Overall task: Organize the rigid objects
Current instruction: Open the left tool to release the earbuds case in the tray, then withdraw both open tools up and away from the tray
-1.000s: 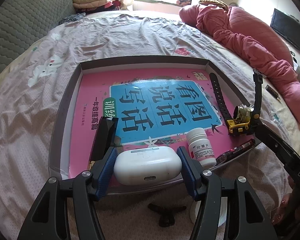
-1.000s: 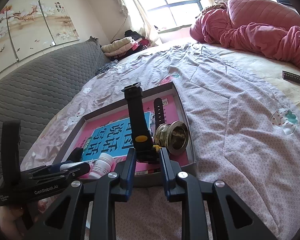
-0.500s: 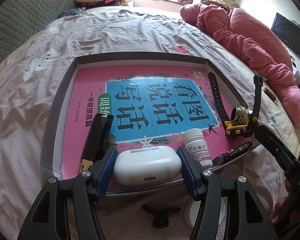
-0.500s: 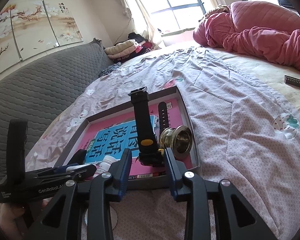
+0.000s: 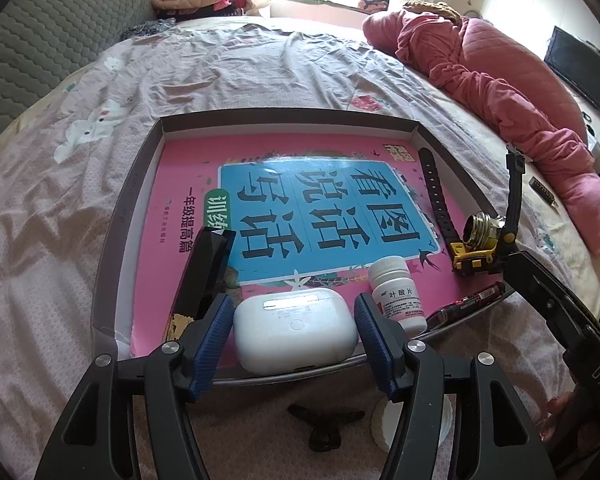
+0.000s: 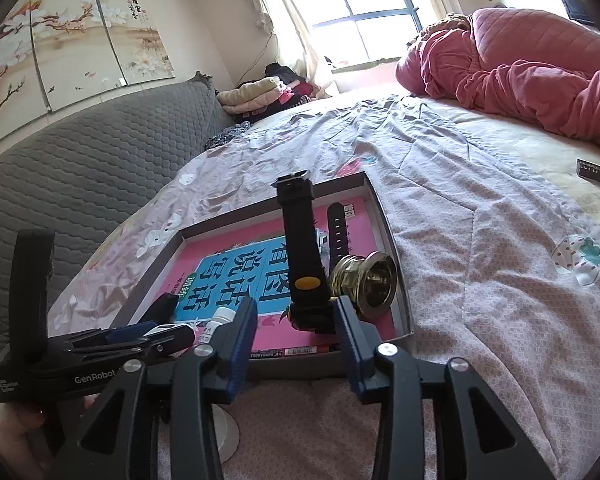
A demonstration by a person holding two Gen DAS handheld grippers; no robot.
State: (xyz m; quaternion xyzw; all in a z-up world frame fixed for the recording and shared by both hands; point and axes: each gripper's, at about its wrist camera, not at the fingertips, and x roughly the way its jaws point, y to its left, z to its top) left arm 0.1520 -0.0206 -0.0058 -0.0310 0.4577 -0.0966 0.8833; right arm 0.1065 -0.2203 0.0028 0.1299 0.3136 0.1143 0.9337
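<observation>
A grey tray (image 5: pixel 140 184) on the bed holds a pink and blue book (image 5: pixel 300 200). A white earbud case (image 5: pixel 296 332) lies at the tray's near edge between the pads of my left gripper (image 5: pixel 294 334), which stand close at either side without clamping it. A black and yellow watch (image 6: pixel 304 264) stands upright in the tray's right corner, leaning by a brass fitting (image 6: pixel 364 280). My right gripper (image 6: pixel 294 322) straddles the watch. Its jaws are opening, with a gap on both sides of the watch.
A white pill bottle (image 5: pixel 396 292), a black faceted stick (image 5: pixel 204 272) and a red pen (image 5: pixel 468 304) also lie in the tray. A small black piece (image 5: pixel 324 428) and a white disc (image 5: pixel 380 420) sit on the sheet nearby. A pink quilt (image 6: pixel 520 68) is heaped at the far right.
The right jaws have spread away from the watch, which stays standing. The earbud case has tipped between the left pads, so its back shows instead of its port.
</observation>
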